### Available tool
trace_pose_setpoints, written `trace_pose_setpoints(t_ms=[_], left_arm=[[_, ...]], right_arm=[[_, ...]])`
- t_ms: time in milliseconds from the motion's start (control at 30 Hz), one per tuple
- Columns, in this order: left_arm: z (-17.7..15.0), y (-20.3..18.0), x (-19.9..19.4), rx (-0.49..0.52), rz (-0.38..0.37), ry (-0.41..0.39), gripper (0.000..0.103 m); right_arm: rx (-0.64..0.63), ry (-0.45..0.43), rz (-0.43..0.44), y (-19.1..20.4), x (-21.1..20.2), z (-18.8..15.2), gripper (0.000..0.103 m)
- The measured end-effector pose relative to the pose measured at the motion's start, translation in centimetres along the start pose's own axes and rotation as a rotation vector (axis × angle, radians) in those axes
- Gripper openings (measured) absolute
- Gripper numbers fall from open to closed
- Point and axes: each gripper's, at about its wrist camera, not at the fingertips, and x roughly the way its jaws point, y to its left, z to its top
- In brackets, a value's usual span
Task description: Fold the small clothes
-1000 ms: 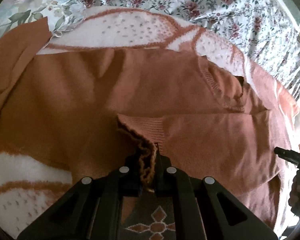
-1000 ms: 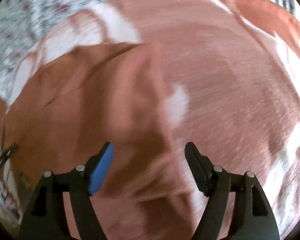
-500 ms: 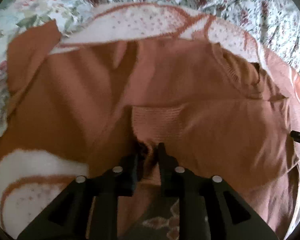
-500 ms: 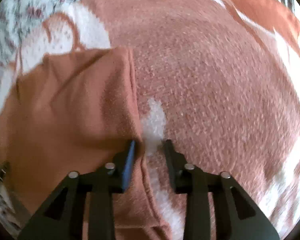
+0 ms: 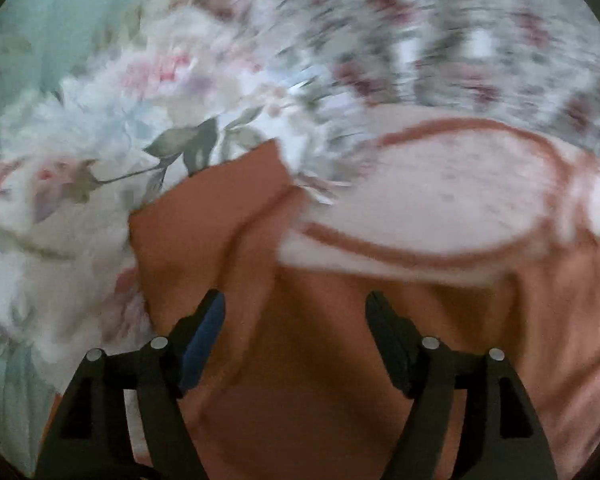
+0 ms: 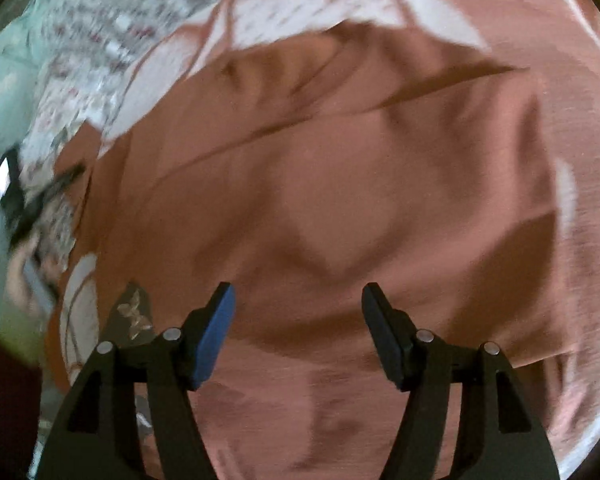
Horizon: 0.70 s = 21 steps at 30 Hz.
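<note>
A rust-brown knit garment (image 6: pixel 340 184) lies spread over a pink and white patterned blanket (image 6: pixel 540 20). In the left wrist view the garment (image 5: pixel 320 360) fills the lower frame, with one corner (image 5: pixel 228 188) reaching onto the floral sheet. My left gripper (image 5: pixel 296 320) is open and empty just above the garment's left part. My right gripper (image 6: pixel 298 312) is open and empty above the garment's near edge. Both views are blurred by motion.
A floral bedsheet (image 5: pixel 460 40) lies beyond the blanket (image 5: pixel 440 200). A pale floral quilt (image 5: pixel 80 140) lies at the left. The left gripper and the person's hand (image 6: pixel 24 240) show at the left edge of the right wrist view.
Both grippers have opened: the left let go of the garment's ribbed edge and swung left, the right let go of the fold and pulled back over the garment.
</note>
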Motion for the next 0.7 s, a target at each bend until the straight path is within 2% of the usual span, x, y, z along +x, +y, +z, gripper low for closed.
trace_pose_setpoints(t_ms=[100,133,167,200,233,300,333,400,533,600,700], left_arm=[[1.3,2.2,4.8,-0.024,0.047,0.067,0.073],[1.5,2.8,5.7,-0.043,0.036,0.082,0.073],[1.7,3.6,6.7,-0.073,-0.011,0.100,0.065],[1.8,4.4,7.3,-0.105,-0.059,0.108,0.043],[1.8,5.0,7.7,-0.131,-0.094,0.112,0.032],[1.8,6.2,7.7,-0.174,-0.135,0.107,0.014],[1.7,6.7,7.4,-0.190,-0.164,0.099,0.010],[1.4,7.2,6.4,-0.197,-0.197,0.080,0.006],[0.6,6.4,2.2,-0.188,-0.281,0.019,0.006],[0.1,4.8,-0.4,-0.171,-0.321,-0.010,0.006],[-0.9,1.5,-4.4,-0.151,-0.433,-0.038,0.006]], right_arm=[[-0.025,0.028,0.011,2.1,0.8,-1.4,0.066],[-0.033,0.042,0.017,2.6,1.2,-1.7,0.066],[-0.037,0.049,0.020,3.0,1.5,-1.6,0.066],[-0.044,0.059,0.023,3.3,1.6,-2.0,0.066],[-0.051,0.062,0.025,3.8,1.9,-2.1,0.066],[-0.073,0.066,0.029,4.6,2.1,-2.5,0.066],[-0.082,0.065,0.035,4.9,2.0,-2.5,0.066],[-0.104,0.057,0.051,5.5,2.0,-2.6,0.066],[-0.133,0.035,0.061,6.4,2.1,-2.1,0.065],[-0.131,0.030,0.068,6.4,2.1,-1.8,0.063],[-0.097,0.026,0.085,5.7,2.0,-1.6,0.059]])
